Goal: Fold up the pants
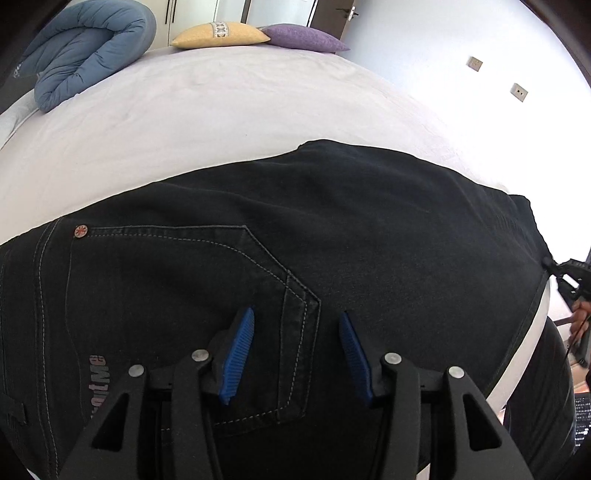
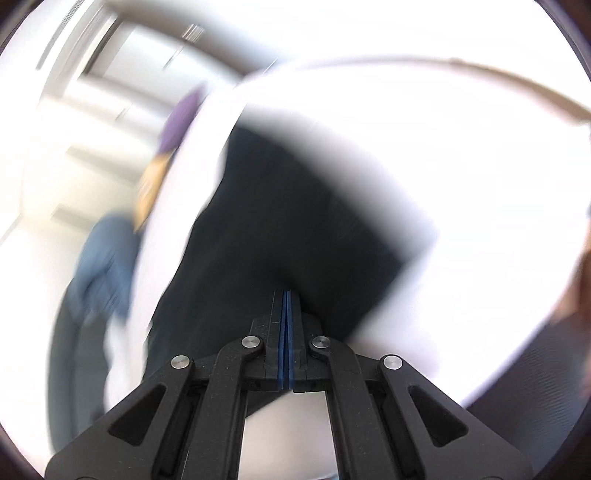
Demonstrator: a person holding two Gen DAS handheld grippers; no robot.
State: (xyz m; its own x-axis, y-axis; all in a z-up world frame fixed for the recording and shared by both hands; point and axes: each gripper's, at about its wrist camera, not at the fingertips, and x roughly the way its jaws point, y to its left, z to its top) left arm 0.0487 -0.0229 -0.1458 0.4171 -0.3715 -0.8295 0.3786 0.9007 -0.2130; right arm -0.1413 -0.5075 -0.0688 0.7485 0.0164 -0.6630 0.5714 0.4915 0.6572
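Seen from the left wrist camera, black pants [image 1: 295,240] lie spread across a pale sheet on a bed [image 1: 184,122], their back pocket [image 1: 229,295] outlined in light stitching and a small round rivet [image 1: 81,231] showing at the pocket's upper left corner. The left gripper [image 1: 297,350] hangs just above the pocket with its blue pads [image 1: 238,360] standing well apart and nothing between them; whether the tips touch the cloth cannot be told. Near the pants' waist, pale lettering [image 1: 96,380] runs sideways on the fabric. At the far end of the bed rest a rolled blue duvet [image 1: 88,48], a yellow cushion [image 1: 221,35] and a purple cushion [image 1: 303,37], the two cushions touching. At the right edge of this view the right gripper [image 1: 546,264] pinches the far corner of the pants, with a hand [image 1: 580,317] behind it on the handle. Two wall sockets [image 1: 496,77] show on the white wall beyond. The right wrist camera gives a picture heavily blurred by motion: its blue pads [image 2: 287,332] are pressed flat together, and the dark cloth of the pants runs up from the fingertips across the bright sheet, the pinched edge meeting the pads at their tip. To the left, smeared patches of blue, yellow and purple mark the duvet and cushions.
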